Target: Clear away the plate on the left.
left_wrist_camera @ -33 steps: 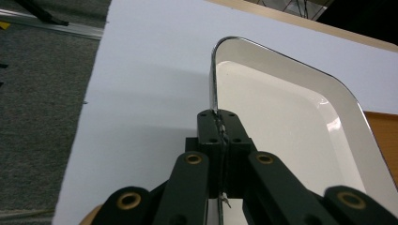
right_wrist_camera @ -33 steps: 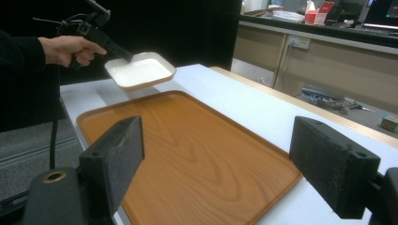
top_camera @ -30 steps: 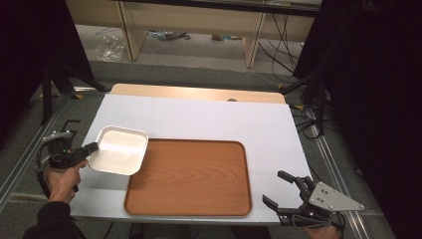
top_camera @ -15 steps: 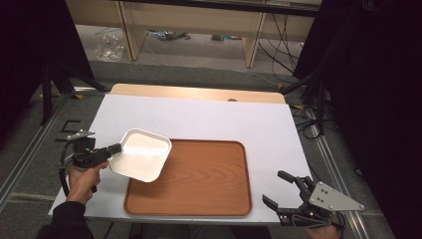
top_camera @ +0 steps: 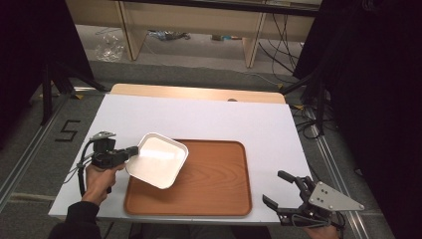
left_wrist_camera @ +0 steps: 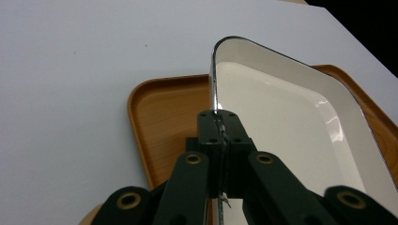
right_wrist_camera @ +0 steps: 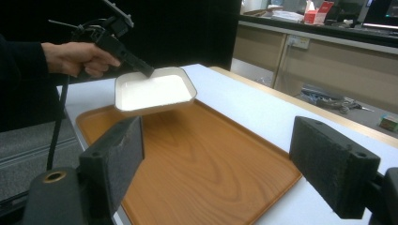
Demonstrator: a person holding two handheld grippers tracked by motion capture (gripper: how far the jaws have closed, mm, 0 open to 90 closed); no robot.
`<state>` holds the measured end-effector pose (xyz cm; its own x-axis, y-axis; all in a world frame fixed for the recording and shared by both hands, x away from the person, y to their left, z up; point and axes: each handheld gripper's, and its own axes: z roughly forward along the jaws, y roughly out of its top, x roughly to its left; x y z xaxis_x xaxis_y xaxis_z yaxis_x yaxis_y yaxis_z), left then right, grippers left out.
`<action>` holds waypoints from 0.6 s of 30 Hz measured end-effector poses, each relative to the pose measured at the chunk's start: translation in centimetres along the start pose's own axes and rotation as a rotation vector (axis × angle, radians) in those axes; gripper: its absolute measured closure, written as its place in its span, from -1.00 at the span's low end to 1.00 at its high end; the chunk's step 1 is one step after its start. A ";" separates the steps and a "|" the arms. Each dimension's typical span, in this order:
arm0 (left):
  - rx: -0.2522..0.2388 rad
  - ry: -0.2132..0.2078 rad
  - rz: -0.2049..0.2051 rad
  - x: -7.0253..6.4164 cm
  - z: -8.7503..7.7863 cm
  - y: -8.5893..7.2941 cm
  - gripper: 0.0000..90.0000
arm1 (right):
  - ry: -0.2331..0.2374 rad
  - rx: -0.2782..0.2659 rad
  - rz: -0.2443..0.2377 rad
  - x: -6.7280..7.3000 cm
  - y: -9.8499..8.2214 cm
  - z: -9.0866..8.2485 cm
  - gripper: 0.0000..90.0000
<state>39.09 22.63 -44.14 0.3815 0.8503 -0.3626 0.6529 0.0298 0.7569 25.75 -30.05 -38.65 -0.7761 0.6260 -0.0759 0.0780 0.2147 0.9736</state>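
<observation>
A white table top [top_camera: 209,119] carries a wooden tray [top_camera: 209,181] toward its 6 o'clock edge in the high view. A white rectangular dish [top_camera: 158,159] hangs tilted over the tray's 9 o'clock end, clear of the wood, its shadow showing beneath it in the right gripper view. The left gripper [top_camera: 133,151], at about 8 o'clock on the table, is clamped on the dish's rim at the dish's 9 o'clock side; in its own view the two black jaws meet tight on the thin metal edge. The right gripper [top_camera: 283,189] rests at 5 o'clock, just off the tray's corner, its jaws spread wide with nothing between them.
</observation>
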 end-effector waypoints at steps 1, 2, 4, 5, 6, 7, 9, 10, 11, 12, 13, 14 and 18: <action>0.004 -0.011 0.004 -0.3 0.2 0.0 0.96 | 0.000 0.000 0.000 0.0 0.0 0.0 -0.57; 0.006 -0.015 0.009 -0.5 0.3 0.0 0.96 | 0.001 0.001 -0.001 0.0 0.0 0.0 -0.57; 0.015 -0.024 0.021 -1.0 0.6 -0.1 0.96 | 0.000 0.001 -0.001 0.0 0.0 0.0 -0.57; 0.017 -0.031 0.023 -1.3 0.7 -0.1 0.96 | 0.001 0.001 -0.001 0.0 0.0 0.0 -0.57; 0.021 -0.033 0.031 -1.5 0.8 -0.1 0.96 | 0.000 0.000 0.000 0.0 0.0 0.0 -0.57; 0.023 -0.040 0.028 -1.7 1.0 -0.1 0.96 | 0.004 0.005 -0.001 0.0 0.0 0.0 -0.57; 0.028 -0.049 0.035 -2.1 1.3 -0.2 0.96 | 0.000 0.000 0.000 0.0 0.0 0.0 -0.57; 0.033 -0.051 0.043 -2.4 1.5 -0.3 0.96 | 0.001 0.000 0.000 0.0 0.0 0.0 -0.57; 0.046 -0.057 0.051 -2.9 1.8 -0.4 0.96 | 0.000 0.001 -0.001 0.0 0.0 0.0 -0.57; 0.057 -0.057 0.068 -3.0 1.9 -0.4 0.96 | 0.000 0.001 -0.001 0.0 0.0 0.0 -0.57; 0.050 -0.063 0.061 -3.4 2.1 -0.5 0.96 | 0.000 0.001 -0.001 0.0 0.0 0.0 -0.57; 0.051 -0.068 0.062 -3.6 2.2 -0.5 0.96 | 0.000 0.000 -0.001 0.0 0.0 0.0 -0.57; 0.072 -0.089 0.076 -4.5 2.9 -0.8 0.96 | 0.000 0.001 -0.001 0.0 0.0 0.0 -0.57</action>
<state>38.73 17.23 -44.66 0.4859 0.7989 -0.3545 0.6636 -0.0733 0.7445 25.75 -30.05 -38.66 -0.7764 0.6255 -0.0768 0.0778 0.2160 0.9733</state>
